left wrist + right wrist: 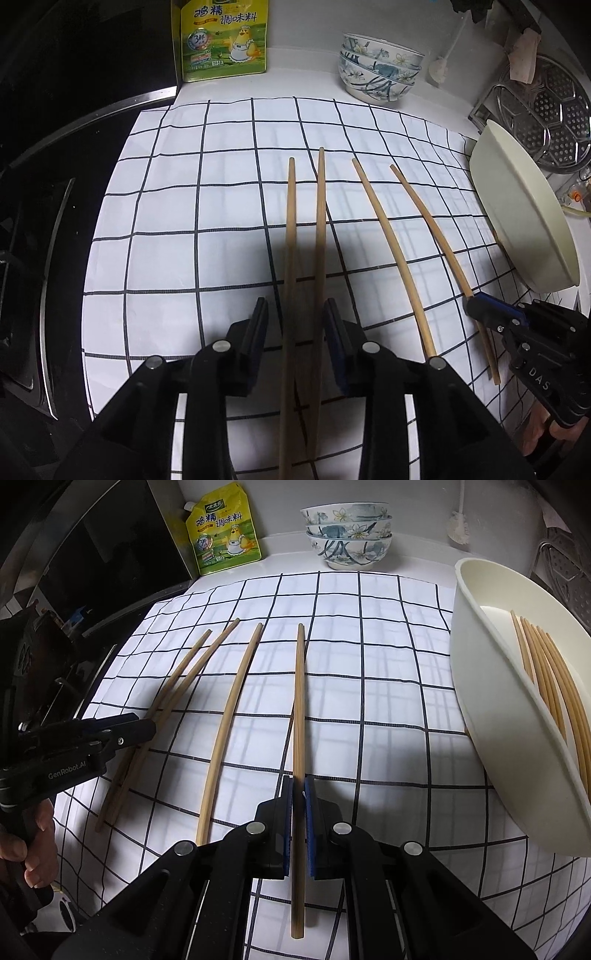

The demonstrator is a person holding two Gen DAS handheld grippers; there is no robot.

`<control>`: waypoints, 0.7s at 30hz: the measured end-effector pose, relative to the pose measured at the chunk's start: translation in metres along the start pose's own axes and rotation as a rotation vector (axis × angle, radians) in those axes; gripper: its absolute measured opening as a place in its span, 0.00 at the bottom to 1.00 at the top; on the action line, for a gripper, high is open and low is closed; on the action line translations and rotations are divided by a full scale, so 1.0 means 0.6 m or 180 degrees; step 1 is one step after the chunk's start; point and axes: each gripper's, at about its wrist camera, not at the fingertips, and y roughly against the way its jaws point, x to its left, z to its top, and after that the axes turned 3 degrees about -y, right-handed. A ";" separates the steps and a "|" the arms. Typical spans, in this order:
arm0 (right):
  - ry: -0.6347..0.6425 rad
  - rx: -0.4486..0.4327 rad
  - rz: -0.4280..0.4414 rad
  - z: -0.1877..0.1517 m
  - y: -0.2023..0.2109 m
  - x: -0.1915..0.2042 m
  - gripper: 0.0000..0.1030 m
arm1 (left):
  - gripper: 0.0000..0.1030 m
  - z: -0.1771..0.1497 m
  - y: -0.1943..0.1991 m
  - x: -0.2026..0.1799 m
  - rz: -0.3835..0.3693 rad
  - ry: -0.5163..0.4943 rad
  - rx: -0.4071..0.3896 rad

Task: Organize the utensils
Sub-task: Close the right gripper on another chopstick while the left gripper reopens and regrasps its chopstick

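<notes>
Four wooden chopsticks lie on a white checked cloth (184,221). My left gripper (295,308) is open around the two left chopsticks (290,240); its pads stand clear of them. In the right wrist view that gripper (149,727) hovers over the same pair (177,686). A third chopstick (232,701) lies free in the middle. My right gripper (298,781) is shut on the fourth chopstick (300,686), which rests along the cloth. From the left wrist view the right gripper (474,304) pinches the rightmost chopstick (424,210). A tilted cream basin (480,701) holds several more chopsticks (554,686).
Three stacked floral bowls (347,535) and a yellow seasoning pouch (221,531) stand behind the cloth. A black stove (55,184) borders the left side. A perforated steel steamer rack (546,110) and a white brush (439,66) are at the back right. A person's hand (37,834) holds the left gripper.
</notes>
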 end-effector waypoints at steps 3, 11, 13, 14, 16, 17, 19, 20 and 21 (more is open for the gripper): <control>0.0012 0.0007 -0.0015 0.000 -0.001 0.001 0.06 | 0.35 0.001 0.001 0.000 0.0049 -0.0029 -0.0020; 0.0018 0.0047 -0.0035 -0.001 -0.006 -0.001 0.06 | 0.47 0.007 0.018 0.017 0.0073 -0.0008 -0.0122; -0.0003 0.0044 -0.0032 0.000 -0.007 -0.002 0.06 | 0.51 0.011 0.022 0.021 0.0114 -0.0021 -0.0166; -0.0014 0.0044 -0.0034 0.000 -0.007 -0.001 0.06 | 0.51 0.012 0.021 0.023 0.0138 -0.0036 -0.0177; -0.0035 0.0033 -0.0051 0.002 -0.007 -0.002 0.11 | 0.51 0.014 0.018 0.024 0.0160 -0.0069 -0.0175; -0.0044 0.0031 -0.0054 0.003 -0.007 -0.001 0.13 | 0.51 0.015 0.016 0.024 0.0161 -0.0081 -0.0169; -0.0050 0.0020 -0.0070 0.005 -0.008 0.000 0.13 | 0.51 0.014 0.011 0.024 0.0195 -0.0108 -0.0164; -0.0045 0.0014 -0.0092 0.006 -0.009 0.001 0.13 | 0.51 0.014 0.009 0.024 0.0217 -0.0122 -0.0159; -0.0041 0.0005 -0.0116 0.006 -0.009 0.001 0.13 | 0.51 0.013 0.007 0.024 0.0232 -0.0139 -0.0156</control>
